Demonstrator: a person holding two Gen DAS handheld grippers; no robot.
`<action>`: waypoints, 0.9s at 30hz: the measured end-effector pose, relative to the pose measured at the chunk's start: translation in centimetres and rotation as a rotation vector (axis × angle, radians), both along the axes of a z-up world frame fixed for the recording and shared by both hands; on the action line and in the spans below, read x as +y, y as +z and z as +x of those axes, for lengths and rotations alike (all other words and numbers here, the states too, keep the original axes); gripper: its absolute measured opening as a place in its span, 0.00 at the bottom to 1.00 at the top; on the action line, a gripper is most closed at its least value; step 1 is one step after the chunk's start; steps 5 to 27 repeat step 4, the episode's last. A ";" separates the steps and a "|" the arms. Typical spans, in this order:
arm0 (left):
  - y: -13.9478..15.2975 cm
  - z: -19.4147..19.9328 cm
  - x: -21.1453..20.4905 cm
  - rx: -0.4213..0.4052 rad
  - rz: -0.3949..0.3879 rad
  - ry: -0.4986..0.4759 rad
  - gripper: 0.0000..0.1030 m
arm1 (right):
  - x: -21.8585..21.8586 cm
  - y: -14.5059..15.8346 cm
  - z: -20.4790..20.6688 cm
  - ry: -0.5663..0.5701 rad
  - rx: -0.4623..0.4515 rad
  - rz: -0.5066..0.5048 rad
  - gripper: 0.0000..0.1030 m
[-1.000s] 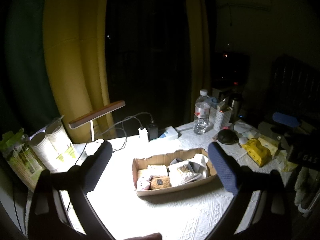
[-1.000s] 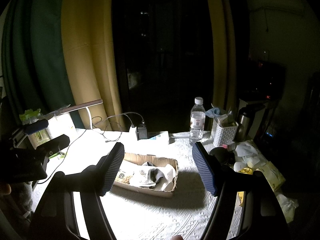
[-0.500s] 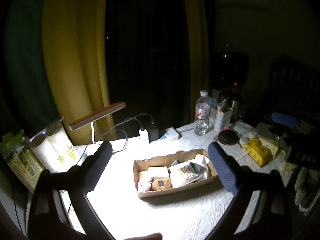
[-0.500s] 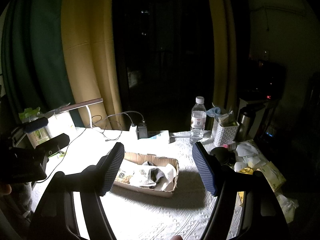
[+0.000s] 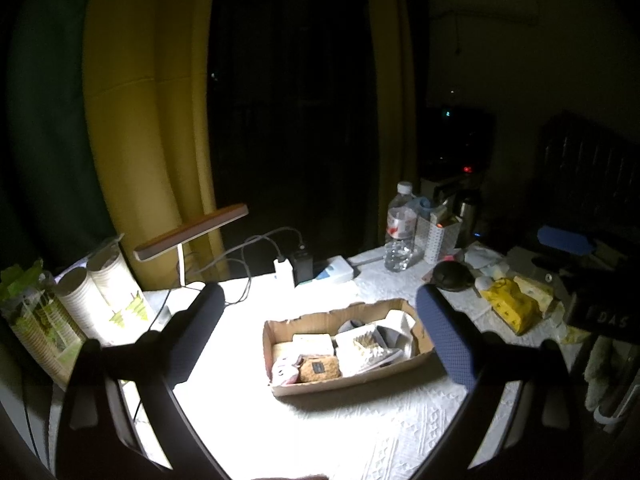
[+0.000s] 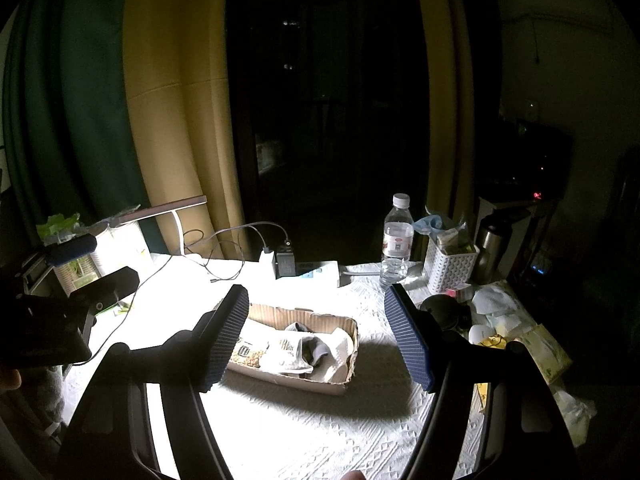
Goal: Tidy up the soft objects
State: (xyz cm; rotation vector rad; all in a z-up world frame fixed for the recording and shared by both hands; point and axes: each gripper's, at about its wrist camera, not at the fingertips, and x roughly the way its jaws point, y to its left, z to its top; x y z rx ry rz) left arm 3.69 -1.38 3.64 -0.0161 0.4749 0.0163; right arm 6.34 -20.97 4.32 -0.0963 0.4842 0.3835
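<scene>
Soft objects (image 5: 352,346) sit in a shallow cardboard tray (image 5: 418,358) at mid-table on the white textured tablecloth (image 5: 360,432), lit by the desk lamp (image 5: 192,232). Versus a second ago: nothing has shifted, tray and contents are in the same spots and both grippers hold the same pose. Left gripper (image 5: 318,334) is spread wide with nothing between the fingers, hovering short of the tray; right gripper (image 6: 316,338) is likewise wide apart and empty, tray visible through the gap. Tray contents, left wrist view: pink-and-white item (image 5: 286,372) and brown square pad (image 5: 320,369) at the near-left end, white folded piece (image 5: 313,344) behind them, grey-and-white socks (image 5: 372,342) piled toward the right end. Other containers: white perforated basket (image 6: 450,270) stuffed with small boxes, beside the water bottle (image 6: 397,240); paper cups stack (image 5: 96,296) lying at the left edge.
</scene>
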 end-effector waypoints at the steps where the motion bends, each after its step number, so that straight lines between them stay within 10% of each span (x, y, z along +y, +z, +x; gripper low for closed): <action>1: 0.0 0.0 -0.1 -0.005 0.001 -0.009 0.95 | 0.0 0.0 0.0 0.000 0.000 0.000 0.71; 27: 0.2 0.5 -0.5 -0.008 0.005 -0.020 0.95 | 0.1 -0.3 0.1 0.004 0.004 -0.003 0.71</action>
